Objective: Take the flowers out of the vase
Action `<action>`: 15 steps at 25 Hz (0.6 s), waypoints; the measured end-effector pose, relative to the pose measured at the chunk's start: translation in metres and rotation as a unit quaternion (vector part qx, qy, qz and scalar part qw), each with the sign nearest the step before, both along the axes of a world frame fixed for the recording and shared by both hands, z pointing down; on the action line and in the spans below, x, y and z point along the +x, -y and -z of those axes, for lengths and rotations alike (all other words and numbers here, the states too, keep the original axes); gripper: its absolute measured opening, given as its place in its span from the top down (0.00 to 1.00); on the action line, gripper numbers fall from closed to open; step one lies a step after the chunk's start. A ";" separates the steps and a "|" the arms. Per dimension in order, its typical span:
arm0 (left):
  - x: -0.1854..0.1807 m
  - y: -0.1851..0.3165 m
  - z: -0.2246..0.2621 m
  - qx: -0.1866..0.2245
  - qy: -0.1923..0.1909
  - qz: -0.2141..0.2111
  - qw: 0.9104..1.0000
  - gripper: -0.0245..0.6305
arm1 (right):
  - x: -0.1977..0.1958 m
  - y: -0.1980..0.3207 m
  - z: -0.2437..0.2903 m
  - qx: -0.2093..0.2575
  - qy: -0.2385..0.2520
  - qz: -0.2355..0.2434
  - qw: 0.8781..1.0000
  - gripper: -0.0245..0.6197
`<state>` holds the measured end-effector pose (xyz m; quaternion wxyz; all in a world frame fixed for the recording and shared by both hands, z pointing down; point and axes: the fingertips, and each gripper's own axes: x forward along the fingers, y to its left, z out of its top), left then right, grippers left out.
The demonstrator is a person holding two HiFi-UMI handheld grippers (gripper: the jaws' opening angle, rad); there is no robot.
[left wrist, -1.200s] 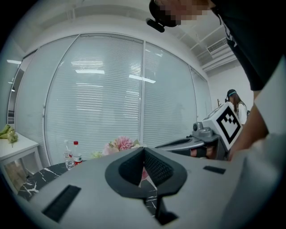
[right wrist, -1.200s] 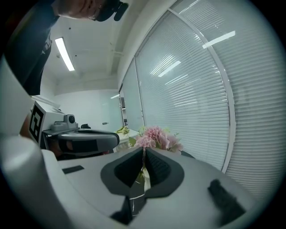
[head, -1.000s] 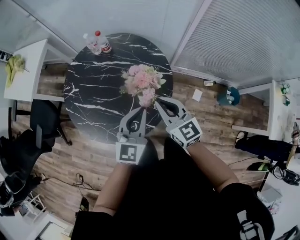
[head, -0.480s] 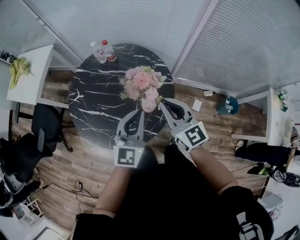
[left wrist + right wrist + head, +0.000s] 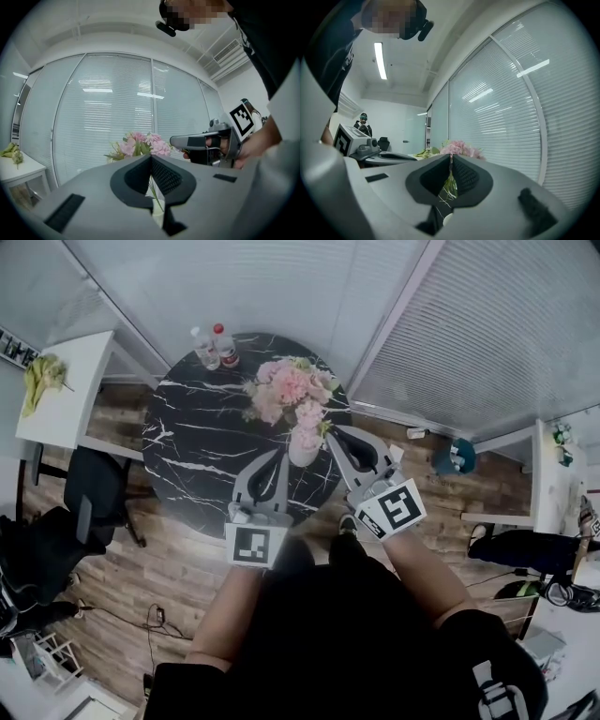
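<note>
A bunch of pink flowers (image 5: 291,390) rises above a small white vase (image 5: 303,450) near the front edge of the round black marble table (image 5: 202,442). My left gripper (image 5: 281,457) comes in from the left and my right gripper (image 5: 328,432) from the right. Both meet at the stems under the blooms. In the left gripper view the jaws (image 5: 151,158) are shut at the stems. Green stems run down from there into the vase (image 5: 158,216), and the flowers (image 5: 140,144) show beyond. The right gripper (image 5: 451,158) is likewise shut at the stems, below the flowers (image 5: 459,149) and above the vase (image 5: 447,220).
Two bottles (image 5: 214,345) stand at the table's far edge. A black chair (image 5: 94,488) and a white side table (image 5: 66,395) are to the left. Windows with blinds (image 5: 487,324) close off the back. Bags and cables lie on the wooden floor.
Both grippers have gone up with the bunch of flowers. The white vase, hidden under the blooms before, now shows below them on the table.
</note>
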<state>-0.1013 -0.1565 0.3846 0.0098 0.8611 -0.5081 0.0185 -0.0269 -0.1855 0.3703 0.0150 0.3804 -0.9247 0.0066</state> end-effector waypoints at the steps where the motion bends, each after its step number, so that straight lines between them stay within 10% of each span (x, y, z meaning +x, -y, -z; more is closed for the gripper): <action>1: -0.001 0.001 0.002 0.002 -0.001 -0.001 1.000 0.94 | 0.000 0.000 0.004 0.004 0.002 -0.002 1.000 0.92; 15: -0.015 0.013 0.030 0.028 -0.008 -0.004 1.000 0.94 | -0.012 0.006 0.045 0.045 0.018 -0.017 0.999 0.92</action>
